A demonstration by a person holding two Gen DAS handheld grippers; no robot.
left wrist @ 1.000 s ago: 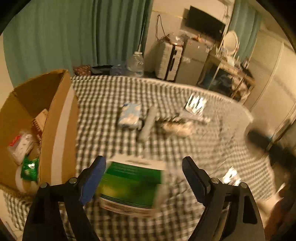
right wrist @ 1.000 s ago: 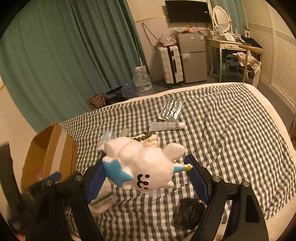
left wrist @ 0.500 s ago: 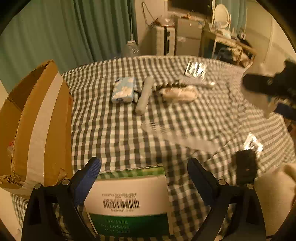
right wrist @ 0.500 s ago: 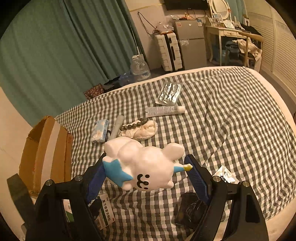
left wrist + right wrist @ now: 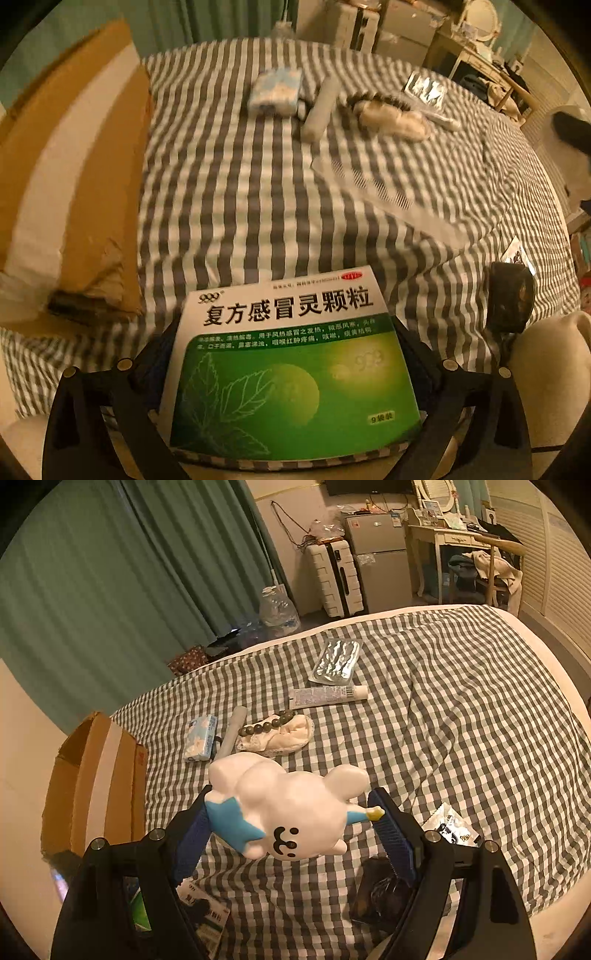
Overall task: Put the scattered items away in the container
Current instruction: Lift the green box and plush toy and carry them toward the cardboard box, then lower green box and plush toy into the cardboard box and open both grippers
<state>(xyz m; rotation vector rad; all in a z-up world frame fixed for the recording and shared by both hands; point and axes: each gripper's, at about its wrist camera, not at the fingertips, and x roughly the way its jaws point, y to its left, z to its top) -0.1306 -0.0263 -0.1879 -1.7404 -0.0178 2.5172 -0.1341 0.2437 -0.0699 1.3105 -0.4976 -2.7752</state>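
A green and white medicine box (image 5: pixel 291 369) lies on the checked bed (image 5: pixel 258 206) at its near edge. My left gripper (image 5: pixel 284 332) points steeply down over it. The jaws are opening, one on each side of the box, which hides the pads. The same box (image 5: pixel 207 919) shows under my right gripper (image 5: pixel 291 797). That gripper is shut on a white toy figure (image 5: pixel 291 812) with a blue star and a smiling face, held above the bed. The brown cardboard box (image 5: pixel 74 166), the container, stands at the left (image 5: pixel 96 775).
Further up the bed lie a tissue pack (image 5: pixel 201 738), a pale stick (image 5: pixel 232 731), beads on a cloth (image 5: pixel 273 725), a tube (image 5: pixel 328 696) and a blister pack (image 5: pixel 338 661). A black object (image 5: pixel 509 299) and a sachet (image 5: pixel 450 825) lie near the front right edge. A clear bag (image 5: pixel 388 181) lies mid-bed.
The left gripper has sunk toward the bed and tipped downward, its jaws wider. The medicine box now looms large between them and shows another face. The right gripper still holds the toy.
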